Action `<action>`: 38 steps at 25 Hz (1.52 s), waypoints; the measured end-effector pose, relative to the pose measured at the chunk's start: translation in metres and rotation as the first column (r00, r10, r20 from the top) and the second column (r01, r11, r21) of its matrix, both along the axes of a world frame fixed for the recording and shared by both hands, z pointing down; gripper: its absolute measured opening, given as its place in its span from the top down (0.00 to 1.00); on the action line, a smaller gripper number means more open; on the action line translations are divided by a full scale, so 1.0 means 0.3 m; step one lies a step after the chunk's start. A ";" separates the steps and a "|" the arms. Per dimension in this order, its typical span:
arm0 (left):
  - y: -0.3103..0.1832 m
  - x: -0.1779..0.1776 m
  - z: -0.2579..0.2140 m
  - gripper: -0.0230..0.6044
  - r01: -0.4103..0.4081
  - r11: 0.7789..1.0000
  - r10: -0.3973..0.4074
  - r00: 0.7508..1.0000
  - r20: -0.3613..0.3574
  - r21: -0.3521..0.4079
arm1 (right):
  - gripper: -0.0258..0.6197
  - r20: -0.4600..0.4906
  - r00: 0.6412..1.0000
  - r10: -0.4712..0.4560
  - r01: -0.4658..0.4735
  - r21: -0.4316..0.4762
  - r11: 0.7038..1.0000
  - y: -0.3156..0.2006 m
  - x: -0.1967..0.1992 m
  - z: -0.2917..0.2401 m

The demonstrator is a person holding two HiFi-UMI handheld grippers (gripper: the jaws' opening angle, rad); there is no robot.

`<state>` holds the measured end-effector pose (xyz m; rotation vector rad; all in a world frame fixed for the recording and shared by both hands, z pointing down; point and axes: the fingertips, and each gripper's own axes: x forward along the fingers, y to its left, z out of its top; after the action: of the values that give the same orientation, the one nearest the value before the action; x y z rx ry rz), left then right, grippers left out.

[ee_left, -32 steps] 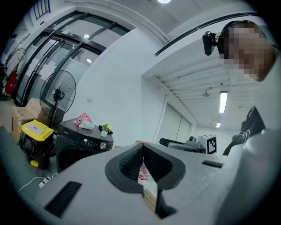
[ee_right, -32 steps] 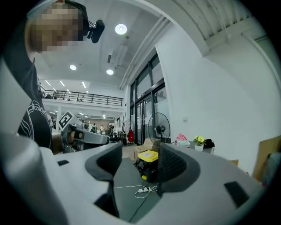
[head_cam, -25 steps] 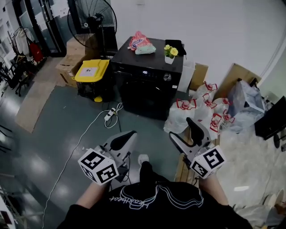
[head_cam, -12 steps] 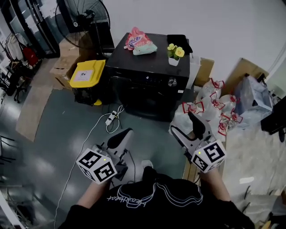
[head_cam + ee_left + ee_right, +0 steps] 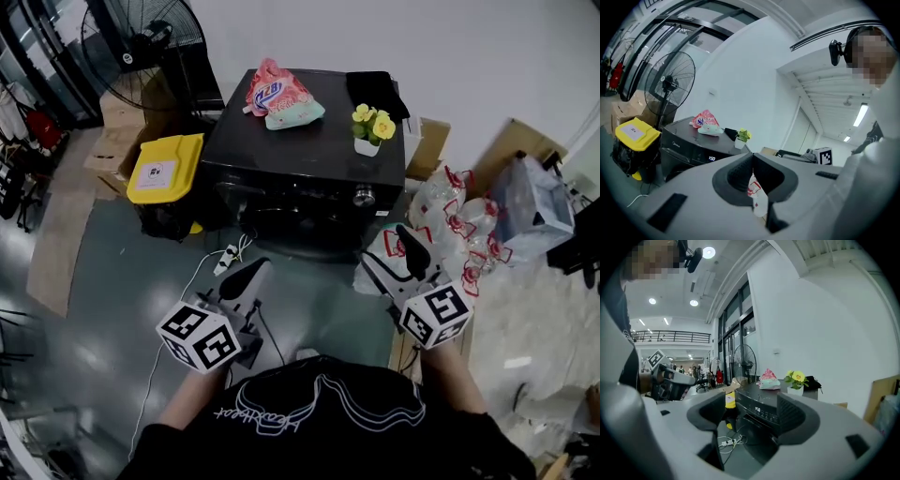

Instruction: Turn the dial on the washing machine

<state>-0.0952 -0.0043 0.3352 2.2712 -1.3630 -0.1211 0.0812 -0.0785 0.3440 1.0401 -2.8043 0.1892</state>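
Note:
The black washing machine [image 5: 309,159] stands ahead of me, its round silver dial [image 5: 364,196] at the right end of the front panel. My left gripper [image 5: 246,278] hangs over the floor before the machine's left half, jaws shut together on nothing. My right gripper [image 5: 397,258] is open and empty, below and slightly right of the dial, well short of it. In the left gripper view the shut left gripper [image 5: 751,161] points past the machine [image 5: 689,145]. In the right gripper view the open right gripper [image 5: 752,416] frames the machine's lit panel [image 5: 759,409]; the dial is hidden there.
On the machine's top lie a pink snack bag [image 5: 272,92], a small pot of yellow flowers [image 5: 370,127] and a black cloth [image 5: 375,89]. A yellow-lidded bin [image 5: 164,169] and a fan [image 5: 141,47] stand left. A power strip [image 5: 225,258] lies on the floor. White bags [image 5: 441,211] pile up right.
I have moved closer to the washing machine, which now looks larger and nearer. Both grippers advanced toward it with me; the left stays shut and the right stays open.

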 end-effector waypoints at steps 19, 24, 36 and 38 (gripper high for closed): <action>-0.268 -0.069 0.187 0.95 -0.085 0.993 0.085 0.996 -0.009 -0.085 | 0.46 -0.274 0.929 0.249 -0.238 0.073 0.969 -0.366 -0.067 0.326; -0.345 -0.091 0.222 0.95 -0.130 0.986 0.129 0.992 -0.017 -0.106 | 0.46 -0.337 0.884 0.323 -0.321 0.065 0.945 -0.466 -0.075 0.450; -0.471 -0.180 0.308 0.95 -0.167 0.971 0.167 0.986 -0.012 -0.171 | 0.49 -0.406 0.797 0.447 -0.491 -0.006 0.871 -0.620 -0.045 0.681; -0.487 -0.195 0.316 0.95 -0.166 0.970 0.167 0.986 -0.007 -0.176 | 0.49 -0.412 0.791 0.452 -0.501 -0.012 0.865 -0.627 -0.046 0.704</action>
<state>-0.1537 -0.1504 0.4298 2.2263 -1.1331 0.0630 0.0675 -0.2668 0.5553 1.5443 -2.0988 0.1731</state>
